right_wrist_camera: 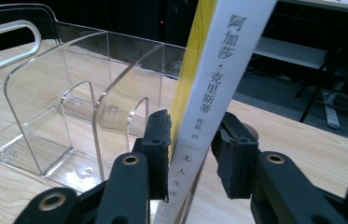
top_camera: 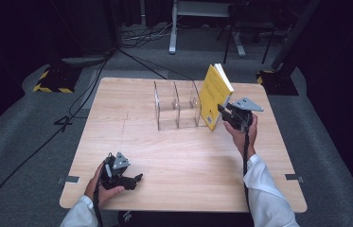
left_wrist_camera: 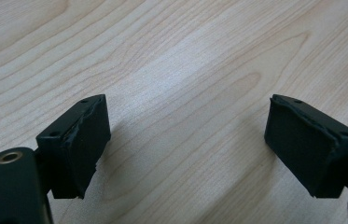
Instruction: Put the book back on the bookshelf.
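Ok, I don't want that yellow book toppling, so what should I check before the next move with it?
1. Book between the right gripper's jaws: ok.
2. Pads pressing firmly on the book: cannot tell.
3. Book upright: not ok, it tilts.
4. Book inside a slot of the clear rack: not ok, it stands beside the rack.
5. Left gripper out of the way, open over the table: ok.

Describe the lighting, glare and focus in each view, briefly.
High view: the wooden table is evenly lit, the room around it nearly black. Left gripper view: a soft sheen on the wood, faint shadows under the left gripper, its near parts blurred. Right gripper view: highlights glint along the clear acrylic rack; the book spine reads sharp, the right gripper softer.
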A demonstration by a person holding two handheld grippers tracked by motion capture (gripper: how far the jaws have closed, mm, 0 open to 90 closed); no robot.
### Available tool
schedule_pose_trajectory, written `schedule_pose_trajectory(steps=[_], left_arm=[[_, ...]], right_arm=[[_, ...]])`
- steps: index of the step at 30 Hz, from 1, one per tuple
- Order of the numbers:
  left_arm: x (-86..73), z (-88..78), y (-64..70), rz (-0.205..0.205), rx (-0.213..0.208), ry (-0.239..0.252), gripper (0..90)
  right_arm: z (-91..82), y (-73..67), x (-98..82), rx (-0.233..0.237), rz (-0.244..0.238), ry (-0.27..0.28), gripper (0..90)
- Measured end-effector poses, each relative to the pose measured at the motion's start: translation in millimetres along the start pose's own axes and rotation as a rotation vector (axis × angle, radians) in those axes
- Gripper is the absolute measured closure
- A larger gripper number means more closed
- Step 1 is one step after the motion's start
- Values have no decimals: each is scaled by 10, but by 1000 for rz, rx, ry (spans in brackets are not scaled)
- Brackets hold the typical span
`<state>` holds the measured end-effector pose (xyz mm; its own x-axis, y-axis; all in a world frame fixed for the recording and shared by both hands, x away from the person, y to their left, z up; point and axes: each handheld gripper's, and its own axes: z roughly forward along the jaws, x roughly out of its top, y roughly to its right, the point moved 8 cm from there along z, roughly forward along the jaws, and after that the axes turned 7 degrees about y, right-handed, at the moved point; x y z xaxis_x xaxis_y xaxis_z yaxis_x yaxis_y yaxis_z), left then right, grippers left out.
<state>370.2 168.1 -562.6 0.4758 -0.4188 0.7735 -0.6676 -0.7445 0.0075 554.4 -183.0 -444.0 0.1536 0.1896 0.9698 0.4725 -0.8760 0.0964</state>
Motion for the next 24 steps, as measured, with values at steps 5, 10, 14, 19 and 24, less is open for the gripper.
schedule_pose_trajectory(steps=[5, 10, 14, 19, 24], left_arm=[[0, 0, 0, 0, 0, 0, 148], [0, 0, 0, -1, 0, 0, 148], [0, 0, 0, 0, 0, 0, 148], [0, 1, 0, 0, 0, 0, 148], [0, 1, 1, -1, -1, 0, 148]], right_arm=[[-26, 17, -23, 10, -10, -10, 676], [-55, 27, -27, 13, -15, -14, 653], [-90, 39, -48, 26, -31, -32, 621], [-123, 25, -75, 54, -43, -55, 580], [-180, 21, -97, 76, -49, -77, 539]])
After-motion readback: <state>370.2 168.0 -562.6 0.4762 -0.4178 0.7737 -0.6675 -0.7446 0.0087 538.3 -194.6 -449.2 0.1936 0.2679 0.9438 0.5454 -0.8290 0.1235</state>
